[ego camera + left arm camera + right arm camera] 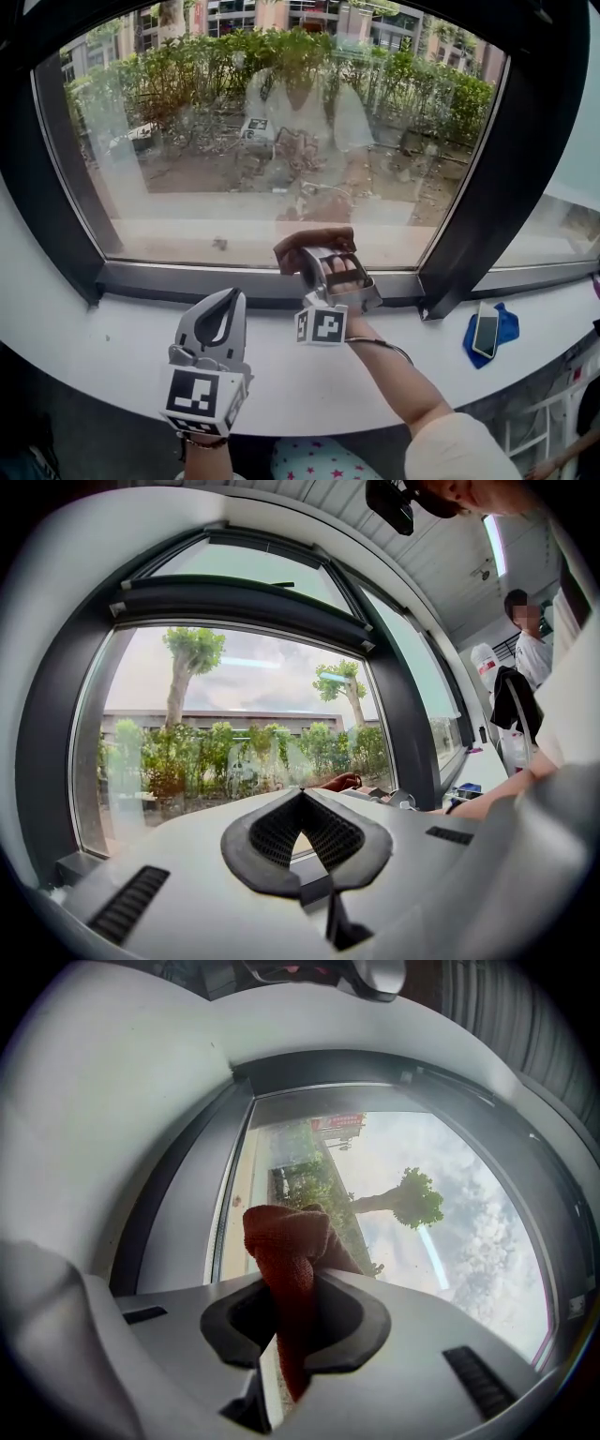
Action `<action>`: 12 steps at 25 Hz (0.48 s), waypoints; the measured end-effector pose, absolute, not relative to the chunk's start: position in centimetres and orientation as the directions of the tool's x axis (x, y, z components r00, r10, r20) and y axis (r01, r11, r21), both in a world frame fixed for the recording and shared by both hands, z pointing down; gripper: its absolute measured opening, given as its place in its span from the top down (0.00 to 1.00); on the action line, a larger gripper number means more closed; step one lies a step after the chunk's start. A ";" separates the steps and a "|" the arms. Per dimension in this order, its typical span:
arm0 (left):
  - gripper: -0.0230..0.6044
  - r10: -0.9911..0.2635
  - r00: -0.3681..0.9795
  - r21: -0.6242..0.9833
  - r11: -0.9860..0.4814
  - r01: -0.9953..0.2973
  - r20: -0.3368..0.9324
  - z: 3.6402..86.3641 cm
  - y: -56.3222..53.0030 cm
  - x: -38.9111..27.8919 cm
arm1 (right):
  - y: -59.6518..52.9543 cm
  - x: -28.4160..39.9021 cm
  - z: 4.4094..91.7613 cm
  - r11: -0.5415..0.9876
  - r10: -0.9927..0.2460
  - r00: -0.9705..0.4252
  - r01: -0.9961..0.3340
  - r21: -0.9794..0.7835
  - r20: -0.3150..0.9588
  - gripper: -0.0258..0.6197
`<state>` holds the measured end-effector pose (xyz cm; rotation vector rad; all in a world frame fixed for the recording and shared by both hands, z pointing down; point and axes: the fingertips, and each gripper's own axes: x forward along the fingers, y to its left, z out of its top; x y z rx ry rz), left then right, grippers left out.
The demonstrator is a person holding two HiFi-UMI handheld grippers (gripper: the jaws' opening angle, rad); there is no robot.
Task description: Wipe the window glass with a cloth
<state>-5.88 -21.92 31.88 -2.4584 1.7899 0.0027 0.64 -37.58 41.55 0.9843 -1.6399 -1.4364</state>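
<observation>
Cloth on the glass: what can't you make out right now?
- Whether the cloth touches the window glass: in the head view, the cloth's own bulk and the right tongs hide the contact.
- Smears on the glass: in the head view, reflections mask them.
- Phone screen: in the head view, too small.

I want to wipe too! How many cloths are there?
2. A brown cloth clamped in the right gripper; a blue cloth under the phone on the sill.
</observation>
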 end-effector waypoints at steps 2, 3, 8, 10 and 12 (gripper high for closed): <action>0.93 -0.950 0.308 -0.076 -0.303 -0.950 -0.060 31.8 -22.0 -5.9 | -37.7 0.6 42.0 0.094 -0.898 -0.437 -0.081 0.992 0.050 0.87; 0.93 -0.950 0.307 -0.075 -0.303 -0.950 -0.059 31.8 -22.1 -6.0 | -37.7 0.6 42.3 0.103 -0.898 -0.437 -0.081 0.991 0.057 0.87; 0.93 -0.948 0.314 -0.087 -0.309 -0.947 -0.052 32.0 -22.2 -6.0 | -37.6 0.5 44.3 0.149 -0.895 -0.433 -0.058 0.987 0.110 0.87; 0.93 -0.948 0.315 -0.085 -0.310 -0.947 -0.050 31.9 -22.2 -5.9 | -37.5 0.5 45.1 0.169 -0.893 -0.430 -0.045 0.985 0.133 0.87; 0.93 -0.948 0.314 -0.080 -0.310 -0.947 -0.051 31.9 -22.1 -5.9 | -37.5 0.5 45.8 0.193 -0.889 -0.428 -0.031 0.981 0.161 0.87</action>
